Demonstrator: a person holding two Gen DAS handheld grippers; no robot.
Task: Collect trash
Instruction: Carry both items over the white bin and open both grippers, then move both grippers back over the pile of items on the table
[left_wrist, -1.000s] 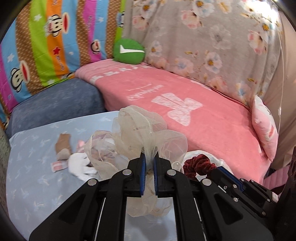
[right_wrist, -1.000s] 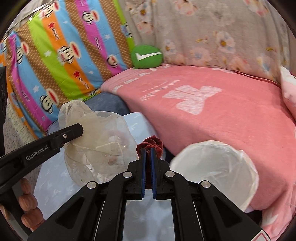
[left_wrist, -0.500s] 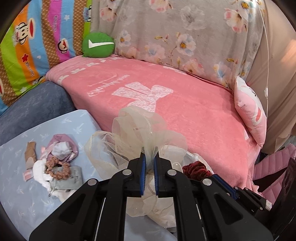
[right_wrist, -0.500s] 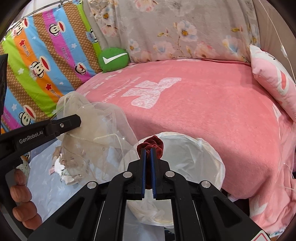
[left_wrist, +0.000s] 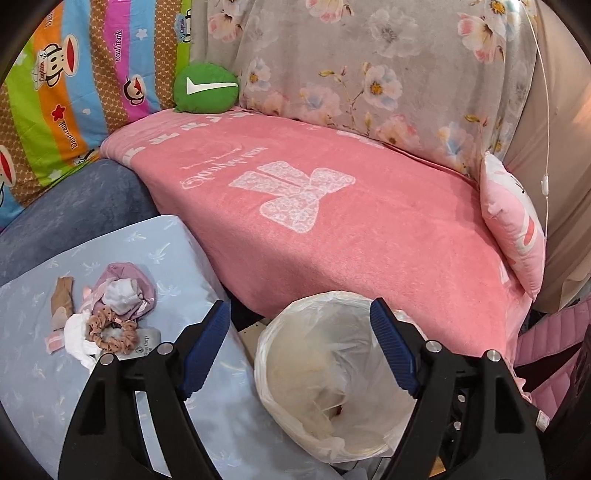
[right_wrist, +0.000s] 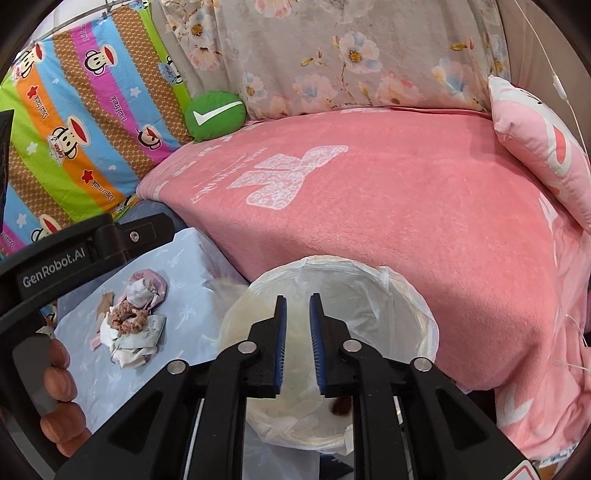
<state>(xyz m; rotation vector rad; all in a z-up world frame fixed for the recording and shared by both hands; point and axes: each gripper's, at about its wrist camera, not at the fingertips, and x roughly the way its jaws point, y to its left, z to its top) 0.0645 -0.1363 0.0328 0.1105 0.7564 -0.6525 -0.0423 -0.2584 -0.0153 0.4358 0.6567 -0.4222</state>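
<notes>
Both claws, left claw (left_wrist: 300, 345) wide & right claw (right_wrist: 298, 341) just parting, empty over lined bin (right_wrist: 413, 291): clear rim before returning for bench (left_wrist: 33, 373) scraps (left_wrist: 105, 319).

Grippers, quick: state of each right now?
Left gripper: open, jaws just opened wide, nothing between them, above the lined bin.
Right gripper: open, jaws just parted a little, nothing between them.
</notes>
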